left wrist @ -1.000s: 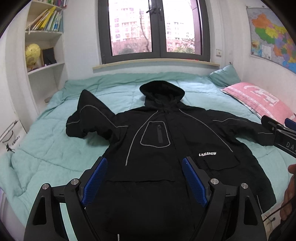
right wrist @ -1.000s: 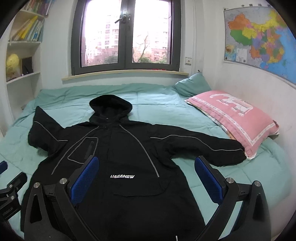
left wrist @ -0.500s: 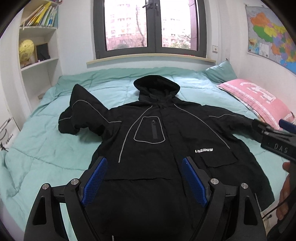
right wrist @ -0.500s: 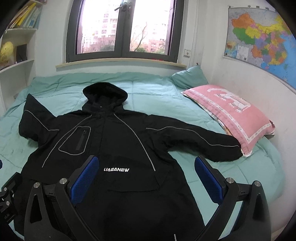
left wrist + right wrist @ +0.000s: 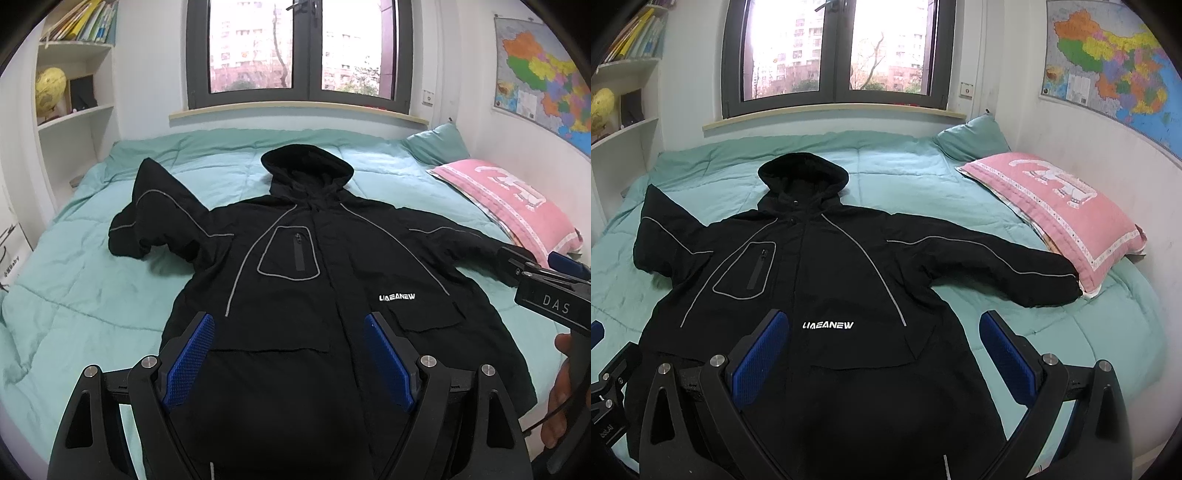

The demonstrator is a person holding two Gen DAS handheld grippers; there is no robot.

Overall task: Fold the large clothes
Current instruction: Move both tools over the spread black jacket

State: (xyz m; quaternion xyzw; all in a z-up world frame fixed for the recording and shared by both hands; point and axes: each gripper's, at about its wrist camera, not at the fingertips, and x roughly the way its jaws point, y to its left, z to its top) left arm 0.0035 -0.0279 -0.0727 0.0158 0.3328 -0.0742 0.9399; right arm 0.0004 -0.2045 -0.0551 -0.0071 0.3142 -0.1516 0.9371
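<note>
A large black hooded jacket (image 5: 295,280) with grey piping lies face up on the teal bed, hood toward the window. It also shows in the right wrist view (image 5: 827,288). Its left sleeve (image 5: 155,218) is bent and bunched; its right sleeve (image 5: 997,266) lies stretched toward the pink pillow. My left gripper (image 5: 288,354) is open and empty above the lower front of the jacket. My right gripper (image 5: 886,350) is open and empty above the jacket's right hem side. The right gripper's body shows at the right edge of the left wrist view (image 5: 550,291).
The teal quilt (image 5: 81,295) covers the bed. A pink pillow (image 5: 1063,210) and a teal pillow (image 5: 975,136) lie at the right by the wall. White shelves (image 5: 74,110) with a yellow globe stand at the left. A window is behind the bed.
Both grippers have moved forward and slightly up over the jacket, so the jacket sits lower in both views. Jaws stay open.
</note>
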